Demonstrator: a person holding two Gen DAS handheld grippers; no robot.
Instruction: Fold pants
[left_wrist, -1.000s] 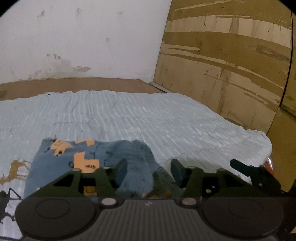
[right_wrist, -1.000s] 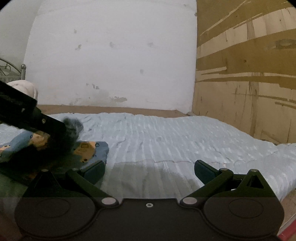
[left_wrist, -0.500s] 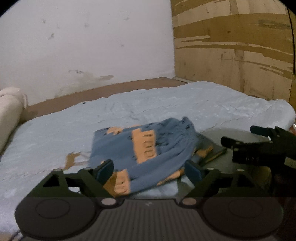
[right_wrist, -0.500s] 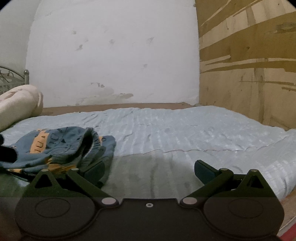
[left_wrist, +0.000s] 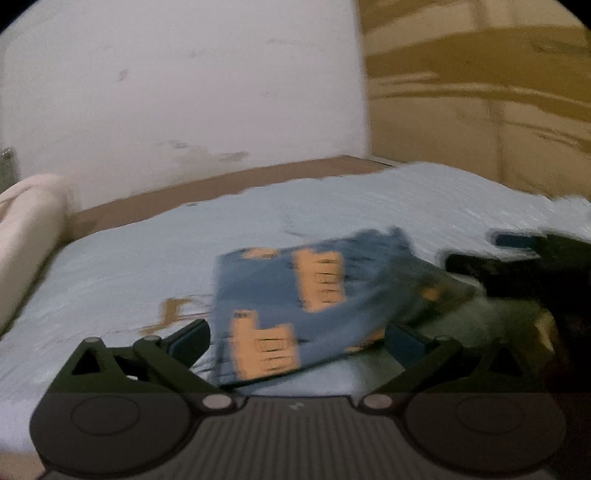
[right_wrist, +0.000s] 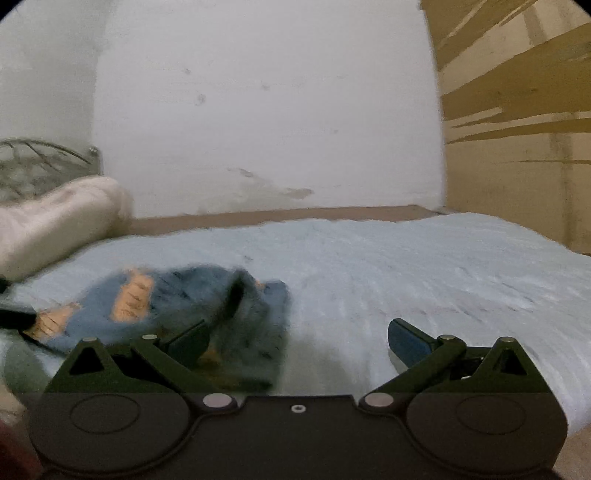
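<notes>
Lying folded on the pale blue bedspread (left_wrist: 147, 266), the pants (left_wrist: 306, 306) form a blue bundle with orange patches, blurred in both views. Seen from the left wrist, the bundle sits just ahead of the left gripper (left_wrist: 297, 338) and between its two fingers, which are spread wide with nothing held; the left fingertip (left_wrist: 192, 338) is at the bundle's left edge and the right one near its lower right corner. Whether either tip touches the cloth cannot be told. To the right of those fingers, beyond the bundle's far right corner, the dark shape of the right gripper (left_wrist: 517, 266) shows.

From the right wrist, the right gripper (right_wrist: 297, 338) is likewise spread wide and holds nothing. The pants (right_wrist: 177, 306) lie ahead of and around its left fingertip (right_wrist: 190, 341), while the right fingertip is over bare bedspread (right_wrist: 406, 266). A cream pillow (right_wrist: 55, 221) rests far off to the left of the fingers, by a metal headboard (right_wrist: 37, 162).
</notes>
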